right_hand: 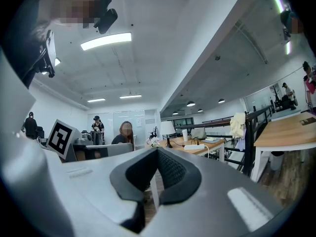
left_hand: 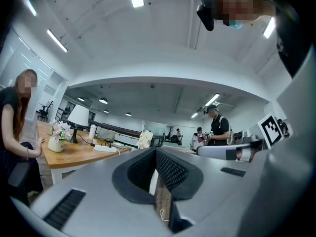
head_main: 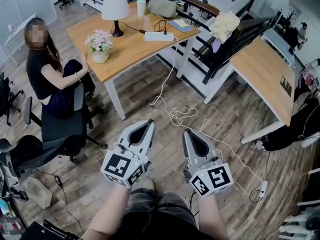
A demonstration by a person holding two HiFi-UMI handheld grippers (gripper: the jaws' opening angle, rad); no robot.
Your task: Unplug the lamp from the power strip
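Observation:
A white-shaded lamp (head_main: 115, 11) stands on the far wooden table (head_main: 130, 51). Its black cord runs to a white power strip (head_main: 159, 36) lying on the same table. Both show small in the left gripper view, lamp (left_hand: 79, 117) and strip (left_hand: 104, 148), and in the right gripper view, lamp (right_hand: 168, 129) and strip (right_hand: 195, 147). My left gripper (head_main: 149, 123) and right gripper (head_main: 186, 132) are held side by side over the floor, well short of the table, pointing toward it. Both are shut with nothing between the jaws.
A person (head_main: 50, 69) sits on an office chair at the table's left side. A flower vase (head_main: 100, 46) and a cup (head_main: 141, 6) share the tabletop. A white cable (head_main: 172, 114) trails across the floor to another strip (head_main: 262, 188). A second table (head_main: 265, 74) stands right.

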